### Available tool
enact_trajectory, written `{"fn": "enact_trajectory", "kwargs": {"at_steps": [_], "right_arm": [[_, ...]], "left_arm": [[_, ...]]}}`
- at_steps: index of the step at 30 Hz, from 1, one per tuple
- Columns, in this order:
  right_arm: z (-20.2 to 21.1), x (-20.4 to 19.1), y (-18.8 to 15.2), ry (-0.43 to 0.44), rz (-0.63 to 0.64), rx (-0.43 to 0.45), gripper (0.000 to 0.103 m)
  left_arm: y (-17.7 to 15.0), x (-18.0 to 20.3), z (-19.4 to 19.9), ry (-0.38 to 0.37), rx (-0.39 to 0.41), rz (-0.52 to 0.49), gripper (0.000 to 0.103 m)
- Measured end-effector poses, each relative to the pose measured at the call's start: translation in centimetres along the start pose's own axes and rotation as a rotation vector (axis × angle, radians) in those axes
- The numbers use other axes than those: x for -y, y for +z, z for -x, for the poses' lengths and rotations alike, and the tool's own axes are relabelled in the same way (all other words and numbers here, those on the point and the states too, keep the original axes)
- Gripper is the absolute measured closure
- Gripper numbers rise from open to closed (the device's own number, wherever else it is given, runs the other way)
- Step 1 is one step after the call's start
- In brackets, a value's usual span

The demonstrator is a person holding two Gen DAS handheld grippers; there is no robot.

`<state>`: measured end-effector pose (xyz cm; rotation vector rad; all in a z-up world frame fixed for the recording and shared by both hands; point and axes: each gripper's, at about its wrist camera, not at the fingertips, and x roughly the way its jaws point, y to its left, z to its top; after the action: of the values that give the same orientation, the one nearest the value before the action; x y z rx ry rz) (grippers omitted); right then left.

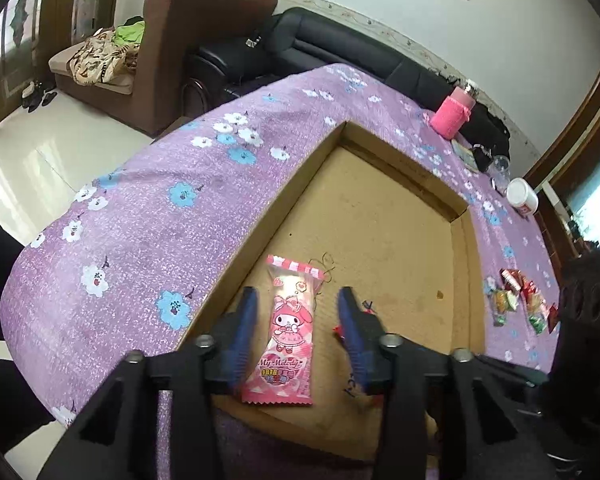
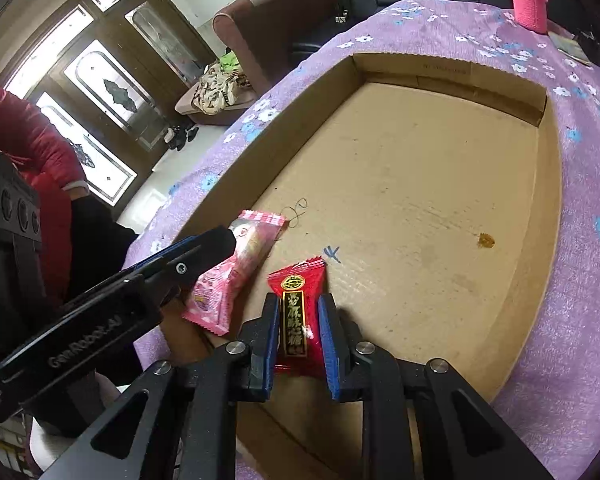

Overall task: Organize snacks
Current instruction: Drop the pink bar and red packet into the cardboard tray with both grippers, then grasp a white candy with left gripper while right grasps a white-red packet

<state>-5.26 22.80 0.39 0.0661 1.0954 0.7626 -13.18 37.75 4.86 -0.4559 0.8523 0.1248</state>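
While left fingers (image 1: 296,300) straddle lengthwise pink snack (image 1: 286,332) untouching, right fingers (image 2: 299,304) grip red candy (image 2: 298,312).

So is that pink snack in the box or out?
In. The pink snack lies flat on the box floor, between the open left gripper fingers.

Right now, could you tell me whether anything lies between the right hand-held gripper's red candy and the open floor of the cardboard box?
Nothing visible does. The right hand-held gripper holds the red candy packet over the cardboard box; the floor ahead is bare. The pink My Melody snack lies off to its left, between the open left hand-held gripper's fingers.
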Motion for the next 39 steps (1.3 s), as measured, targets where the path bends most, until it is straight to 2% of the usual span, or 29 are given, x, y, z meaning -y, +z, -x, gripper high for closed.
{"fn": "enact_trajectory", "kwargs": {"at_steps": [3,8,13,17,19,21,25,29,33,36,39], "right_arm": [[1.2,0.0,-0.1,-0.004,0.016,0.028,0.080],[5.3,1.5,-0.4,-0.009,-0.001,0.111,0.080],[11.8,8.3,-0.9,-0.091,-0.123,0.241,0.080],[15.3,15.9,-0.9,-0.245,-0.282,0.297,0.080],[15.9,18.1,-0.4,-0.296,-0.309,0.308,0.081],[15.8,19.2,0.6,-0.322,-0.304,0.300,0.081],[13.6,18.9,3.5,-0.384,-0.236,0.262,0.081],[10.9,20.0,4.5,-0.374,-0.202,0.186,0.081],[10.3,20.7,2.2,-0.266,-0.175,0.075,0.081],[12.0,20.8,-1.1,-0.198,-0.167,0.022,0.081],[16.1,22.1,-4.3,-0.198,-0.223,0.083,0.081]], "left_arm": [[0.2,0.3,0.8,-0.017,0.020,0.011,0.056],[0.5,1.4,2.8,-0.056,0.074,0.020,0.046],[0.4,4.0,4.0,-0.111,0.091,-0.014,0.038],[0.0,6.7,3.9,-0.156,0.079,-0.074,0.036],[-0.4,7.8,3.6,-0.167,0.069,-0.100,0.036],[-0.7,8.9,3.0,-0.174,0.050,-0.116,0.036],[-1.4,10.5,2.2,-0.181,0.014,-0.138,0.036],[-1.7,11.2,2.4,-0.178,0.012,-0.160,0.036],[-1.9,12.0,2.4,-0.188,0.005,-0.183,0.036],[-2.1,12.5,2.0,-0.204,-0.005,-0.203,0.035],[-2.4,13.4,1.2,-0.231,-0.027,-0.217,0.035]]}}
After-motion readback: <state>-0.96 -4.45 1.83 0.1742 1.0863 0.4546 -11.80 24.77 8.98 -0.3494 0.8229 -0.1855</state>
